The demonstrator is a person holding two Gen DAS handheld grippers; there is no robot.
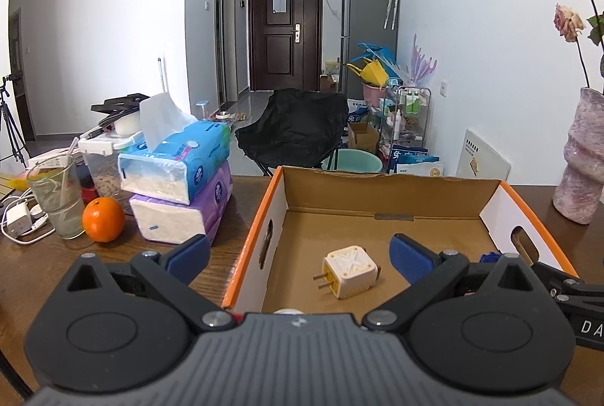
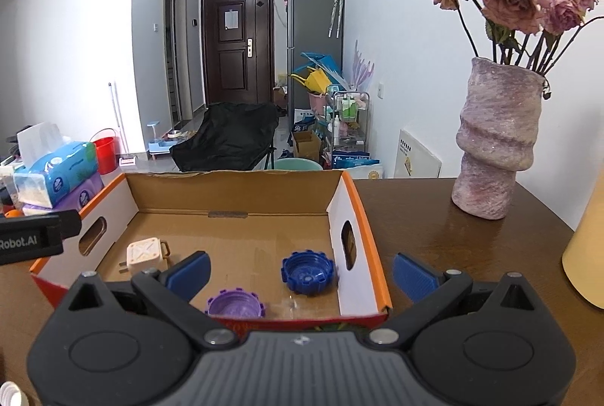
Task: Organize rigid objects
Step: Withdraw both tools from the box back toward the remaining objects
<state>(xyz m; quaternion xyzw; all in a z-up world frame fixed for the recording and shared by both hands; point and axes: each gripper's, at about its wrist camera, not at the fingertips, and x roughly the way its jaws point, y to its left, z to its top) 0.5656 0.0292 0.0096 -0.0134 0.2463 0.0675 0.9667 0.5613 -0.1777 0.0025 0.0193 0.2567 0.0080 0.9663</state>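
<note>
On the desk (image 1: 226, 217) at far left stand a glass (image 1: 58, 202) and an orange (image 1: 103, 219), beside two stacked tissue packs (image 1: 181, 187). The left gripper (image 1: 300, 257), jaws spread and empty, hovers over the cardboard box (image 2: 377, 277). Inside the box lie a cream plug adapter (image 1: 350, 272) at left, a purple cap (image 2: 234, 304) near the front and a blue cap (image 2: 307, 270) by the right wall. The right gripper (image 2: 300, 272) is likewise spread wide. A vase (image 2: 494, 141) of roses stands at far right
</note>
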